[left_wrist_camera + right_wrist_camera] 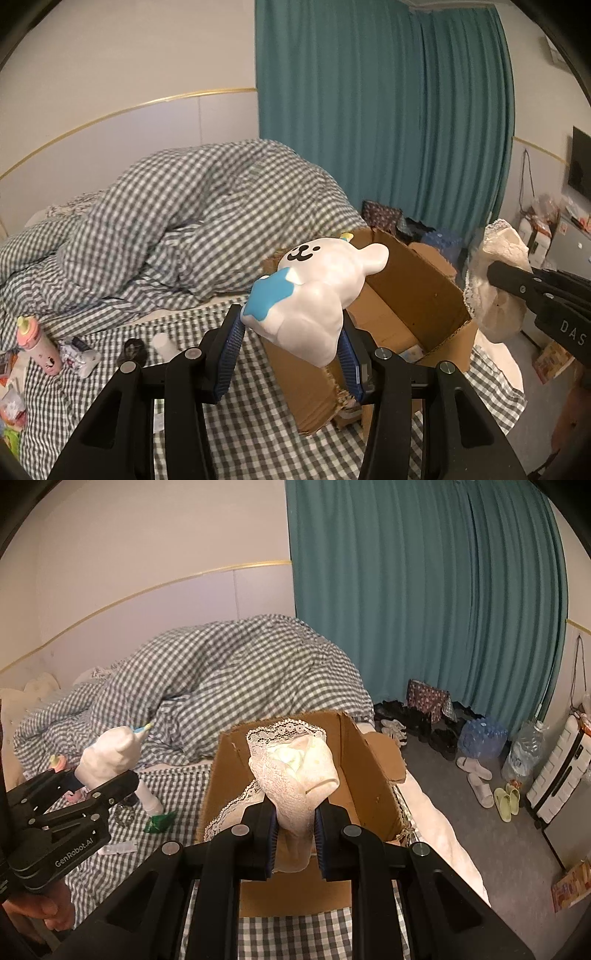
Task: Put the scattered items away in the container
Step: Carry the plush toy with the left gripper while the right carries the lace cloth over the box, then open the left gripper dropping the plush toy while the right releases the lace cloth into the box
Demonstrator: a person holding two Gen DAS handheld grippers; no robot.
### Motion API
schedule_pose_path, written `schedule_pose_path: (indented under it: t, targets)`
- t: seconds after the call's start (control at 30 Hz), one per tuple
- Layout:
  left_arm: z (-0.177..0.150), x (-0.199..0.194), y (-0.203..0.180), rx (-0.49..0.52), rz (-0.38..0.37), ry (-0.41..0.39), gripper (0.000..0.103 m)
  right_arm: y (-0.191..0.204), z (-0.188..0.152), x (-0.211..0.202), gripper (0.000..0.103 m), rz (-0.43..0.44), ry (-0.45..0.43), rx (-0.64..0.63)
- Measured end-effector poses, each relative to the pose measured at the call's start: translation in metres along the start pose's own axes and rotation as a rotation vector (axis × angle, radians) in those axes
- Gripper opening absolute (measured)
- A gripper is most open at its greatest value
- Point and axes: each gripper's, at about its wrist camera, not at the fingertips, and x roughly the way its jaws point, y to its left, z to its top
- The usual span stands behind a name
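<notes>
My left gripper (291,332) is shut on a white bear toy (317,295) with a blue star, held above the left edge of the open cardboard box (417,295). My right gripper (295,834) is shut on a cream lace-trimmed cloth (299,771), held over the box (373,786) opening. The right gripper with the cloth (495,284) shows at the right of the left wrist view. The left gripper with the toy (110,753) shows at the left of the right wrist view. The box stands on the checked bed sheet (258,424).
A pink bottle (37,343), small packets (79,354), a white cap (162,341) and a green wrapper (159,821) lie on the sheet left of the box. A bunched checked duvet (203,214) lies behind. Slippers (480,786) and bottles (480,738) are on the floor at right.
</notes>
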Motion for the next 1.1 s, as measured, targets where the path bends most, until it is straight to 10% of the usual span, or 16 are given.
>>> schedule_pose_path:
  t: [1.1]
  targets:
    - [-0.017,0.149,-0.050,0.081,-0.118,0.226,0.049,-0.031,-0.017,0.129,0.017,-0.030,0.193,-0.011]
